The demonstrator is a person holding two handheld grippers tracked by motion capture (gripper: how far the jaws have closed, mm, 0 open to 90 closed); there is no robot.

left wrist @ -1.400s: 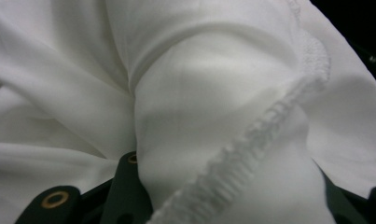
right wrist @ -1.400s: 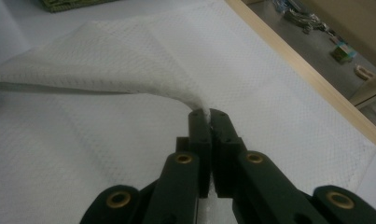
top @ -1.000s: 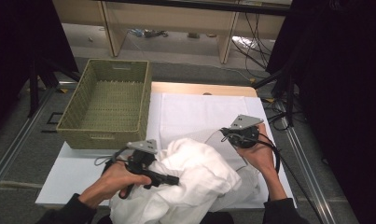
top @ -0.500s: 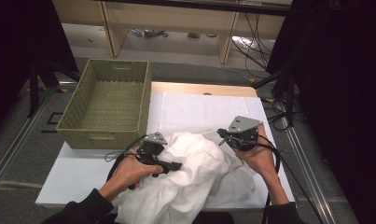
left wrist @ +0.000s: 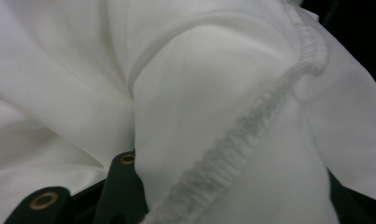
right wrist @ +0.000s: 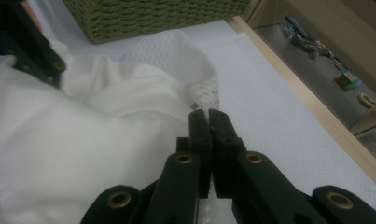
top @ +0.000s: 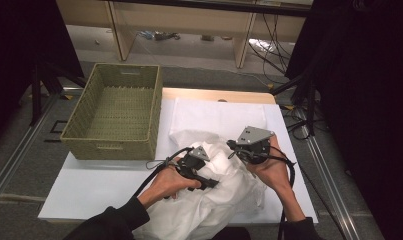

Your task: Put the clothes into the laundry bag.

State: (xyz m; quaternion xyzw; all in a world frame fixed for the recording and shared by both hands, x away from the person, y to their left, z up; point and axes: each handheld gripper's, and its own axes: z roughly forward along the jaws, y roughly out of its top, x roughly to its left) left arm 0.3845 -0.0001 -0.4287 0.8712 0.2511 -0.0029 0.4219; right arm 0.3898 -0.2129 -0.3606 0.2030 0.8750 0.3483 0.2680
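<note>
A crumpled white cloth point(top: 224, 195) lies heaped on the front of the white table mat point(top: 99, 185). My left gripper point(top: 212, 183) rests on the heap's left side. In the left gripper view a thick fold with a stitched hem point(left wrist: 251, 140) is wedged between the jaws, and one black finger point(left wrist: 123, 186) presses its side. My right gripper point(right wrist: 208, 113) is shut, pinching a thin edge of the cloth point(right wrist: 202, 88) at its tips. In the high view it sits at the heap's upper right point(top: 237, 148), close to the left gripper.
A green woven basket point(top: 109, 147) stands empty at the left, partly on the mat. A flat white sheet point(top: 219, 117) lies behind the heap. The table's wooden far edge point(top: 219, 95) borders low shelves with cables. Black stands flank both sides.
My left gripper has moved right and away from the person with its fold, closing on the right gripper. The heap has bunched toward the middle. The right gripper has hardly shifted.
</note>
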